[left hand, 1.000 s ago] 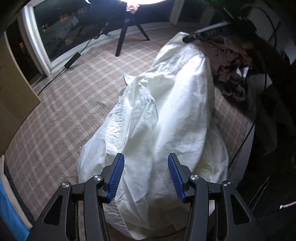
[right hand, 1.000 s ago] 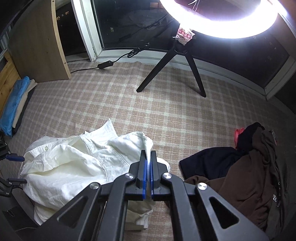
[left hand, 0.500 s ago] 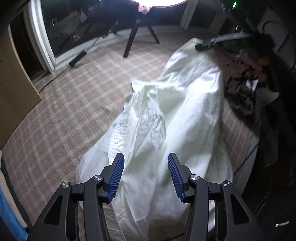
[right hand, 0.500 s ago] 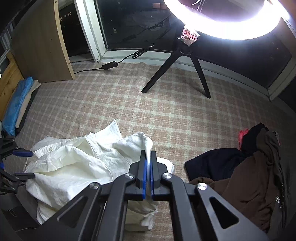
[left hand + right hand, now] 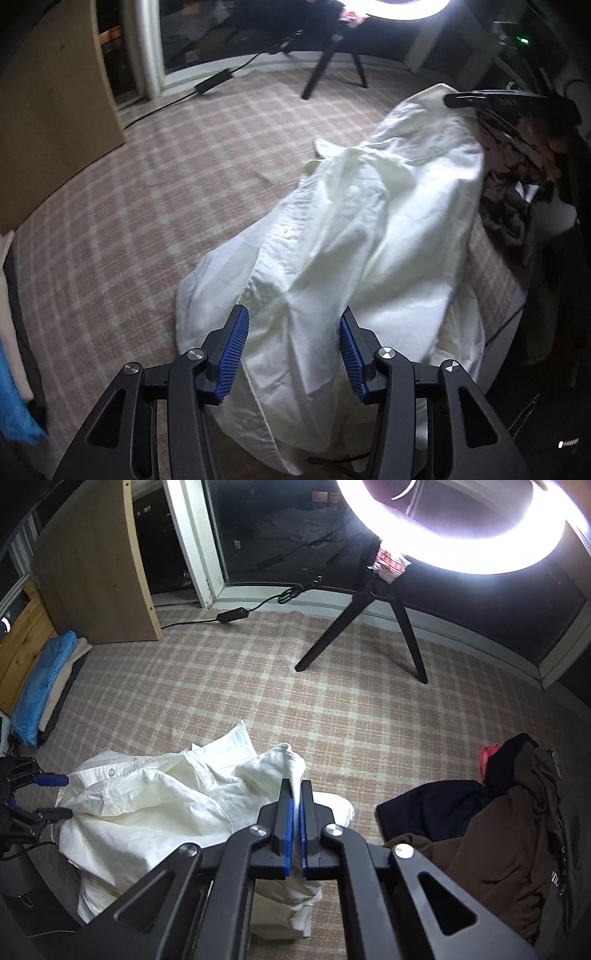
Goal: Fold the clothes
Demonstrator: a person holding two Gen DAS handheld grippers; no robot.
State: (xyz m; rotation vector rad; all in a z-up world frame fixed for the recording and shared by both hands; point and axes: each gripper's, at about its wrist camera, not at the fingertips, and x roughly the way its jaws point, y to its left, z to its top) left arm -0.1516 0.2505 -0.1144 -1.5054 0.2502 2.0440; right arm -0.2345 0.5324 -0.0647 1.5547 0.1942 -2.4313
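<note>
Right gripper (image 5: 296,794), jaws closed on a raised fold of the white button-up shirt (image 5: 155,805), which lies crumpled on the plaid cloth (image 5: 258,686). Left gripper (image 5: 55,795) at the far left edge, jaws closing with the shirt's edge between them. To the right, a heap of dark clothes (image 5: 491,830): a brown garment over a navy one, a red item just behind. Beyond, a lit ring light (image 5: 469,550) on a black tripod (image 5: 369,627), a power cable (image 5: 229,614) along the window (image 5: 288,528), a wooden panel (image 5: 92,576), and folded clothes (image 5: 48,686) stacked at left.
</note>
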